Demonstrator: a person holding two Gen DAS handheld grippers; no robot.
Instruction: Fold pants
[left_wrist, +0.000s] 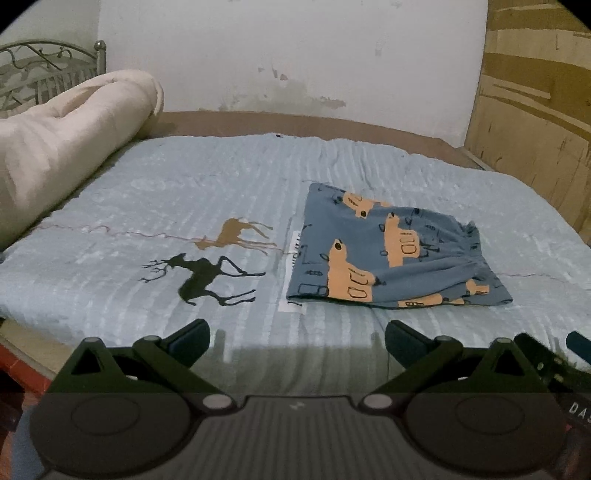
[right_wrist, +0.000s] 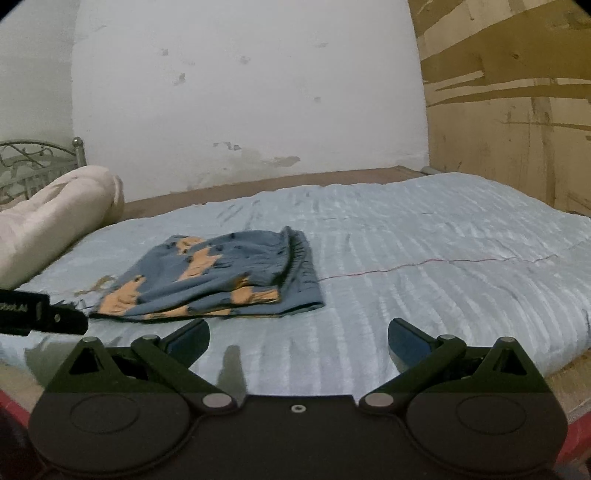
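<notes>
The blue pants (left_wrist: 395, 251) with orange car prints lie folded into a compact stack on the light blue bedspread (left_wrist: 184, 184). In the right wrist view the pants (right_wrist: 221, 273) sit left of centre, waistband to the right. My left gripper (left_wrist: 297, 341) is open and empty, hovering above the bed's near edge, short of the pants. My right gripper (right_wrist: 298, 341) is open and empty, also near the front edge, with the pants ahead and to its left. The left gripper's body (right_wrist: 40, 312) shows at the left edge of the right wrist view.
A rolled cream blanket (left_wrist: 62, 144) lies along the bed's left side by a metal headboard (left_wrist: 40, 70). A white wall (left_wrist: 295, 55) stands behind, and a wooden board (left_wrist: 535, 110) on the right. Deer prints (left_wrist: 207, 277) mark the bedspread.
</notes>
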